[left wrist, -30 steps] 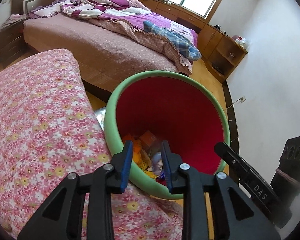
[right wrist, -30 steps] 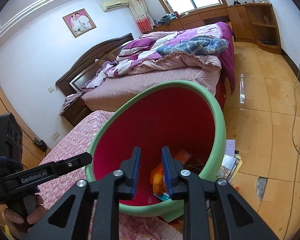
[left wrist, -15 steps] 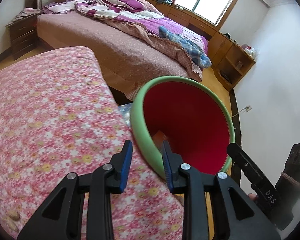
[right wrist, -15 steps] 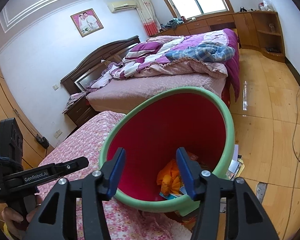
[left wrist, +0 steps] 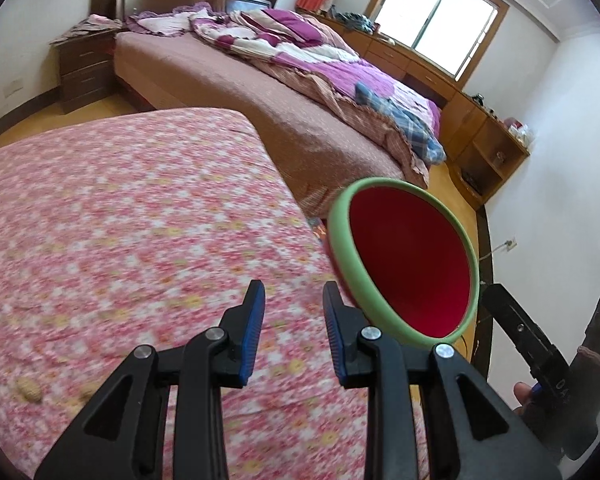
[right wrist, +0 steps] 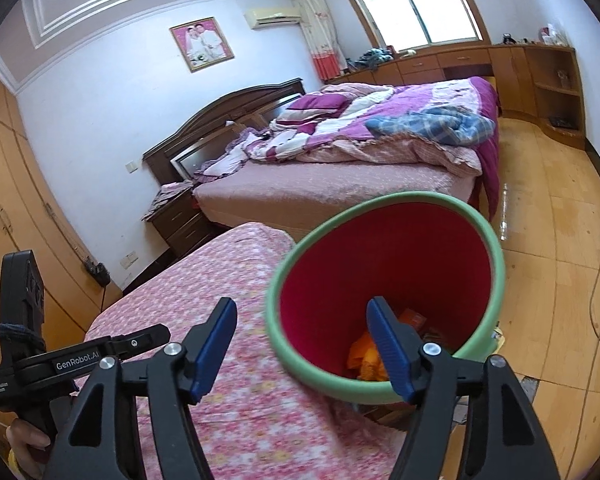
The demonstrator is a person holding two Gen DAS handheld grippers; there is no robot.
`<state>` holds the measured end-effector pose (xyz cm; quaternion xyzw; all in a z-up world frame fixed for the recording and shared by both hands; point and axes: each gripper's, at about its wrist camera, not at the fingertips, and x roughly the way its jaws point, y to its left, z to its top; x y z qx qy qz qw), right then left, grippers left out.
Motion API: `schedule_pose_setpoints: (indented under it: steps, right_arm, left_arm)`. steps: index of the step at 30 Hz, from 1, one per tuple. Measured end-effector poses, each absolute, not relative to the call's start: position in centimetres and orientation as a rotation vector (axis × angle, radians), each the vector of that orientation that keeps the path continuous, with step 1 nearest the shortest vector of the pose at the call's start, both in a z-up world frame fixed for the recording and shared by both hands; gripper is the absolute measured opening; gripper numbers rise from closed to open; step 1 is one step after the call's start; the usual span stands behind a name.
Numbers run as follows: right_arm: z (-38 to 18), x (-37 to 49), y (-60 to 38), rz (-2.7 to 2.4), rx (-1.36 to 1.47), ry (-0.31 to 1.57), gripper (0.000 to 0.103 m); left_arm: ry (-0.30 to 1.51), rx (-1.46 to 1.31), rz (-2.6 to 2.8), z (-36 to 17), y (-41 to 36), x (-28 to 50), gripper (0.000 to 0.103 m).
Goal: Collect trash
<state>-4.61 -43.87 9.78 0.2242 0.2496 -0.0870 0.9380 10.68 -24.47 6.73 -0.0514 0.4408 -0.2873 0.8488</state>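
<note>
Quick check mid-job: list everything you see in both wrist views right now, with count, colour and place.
bin: one, green rim, red inside, beside the floral surface's edge
trash: several pieces, mostly orange, at the bin's bottom
floral cover: one, pink, foreground
peanut-like bits: at least two, tan, on the cover near left
bed: one, purple quilt, behind
plaid cloth: one, blue, on bed
nightstand: one, dark wood, by headboard
left gripper: narrow gap, empty
right gripper: jaws just opened, empty
</note>
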Motion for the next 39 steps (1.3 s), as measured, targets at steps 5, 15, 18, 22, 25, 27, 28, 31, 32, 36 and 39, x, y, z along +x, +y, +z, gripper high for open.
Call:
schedule_pose_setpoints:
  steps: [5, 15, 18, 22, 25, 27, 28, 31, 32, 36, 39]
  right_arm:
    - [10.6, -4.4, -41.0, -0.131, 0.434, 0.514, 0.074]
    - [11.3, -3.6, -35.0, -0.053, 0.389, 0.541, 0.077]
    - [11.3, -3.4, -33.4, -0.038, 0.372, 0.548, 0.078]
    - [11.0, -3.3, -30.9, -0.015, 0.349, 0.567, 0.082]
    - [10.8, -3.3, -29.2, 0.005, 0.325, 0.575, 0.082]
    - [10.7, -3.3, -28.2, 0.017, 0.311, 0.575, 0.083]
    - [10.7, -3.4, -27.7, 0.023, 0.305, 0.573, 0.084]
    - [10.6, -3.7, -26.8, 0.038, 0.289, 0.566, 0.085]
    - [10.5, -3.8, -26.4, 0.041, 0.282, 0.565, 0.086]
    - [10.2, -4.2, -25.1, 0.057, 0.264, 0.566, 0.091]
    - [10.1, -4.6, -24.3, 0.069, 0.24, 0.557, 0.094]
  left_arm:
    - [0.914, -0.122, -0.552, 7.5, -21.4, 10.1, 0.029]
    - [0.875, -0.151, -0.458, 8.3, -15.8, 8.5, 0.029]
    - [0.865, -0.159, -0.426, 8.4, -14.0, 8.1, 0.029]
    - [0.85, -0.164, -0.385, 8.2, -11.8, 7.5, 0.029]
    - [0.84, -0.167, -0.355, 8.1, -10.1, 7.0, 0.029]
    - [0.832, -0.167, -0.336, 8.1, -9.2, 6.7, 0.029]
    - [0.828, -0.166, -0.327, 8.1, -8.8, 6.6, 0.029]
    - [0.813, -0.161, -0.288, 8.0, -7.4, 6.1, 0.029]
    - [0.808, -0.16, -0.275, 7.9, -6.8, 5.9, 0.029]
    - [0.79, -0.157, -0.226, 7.6, -5.1, 5.2, 0.029]
    - [0.774, -0.147, -0.191, 7.3, -4.0, 4.4, 0.029]
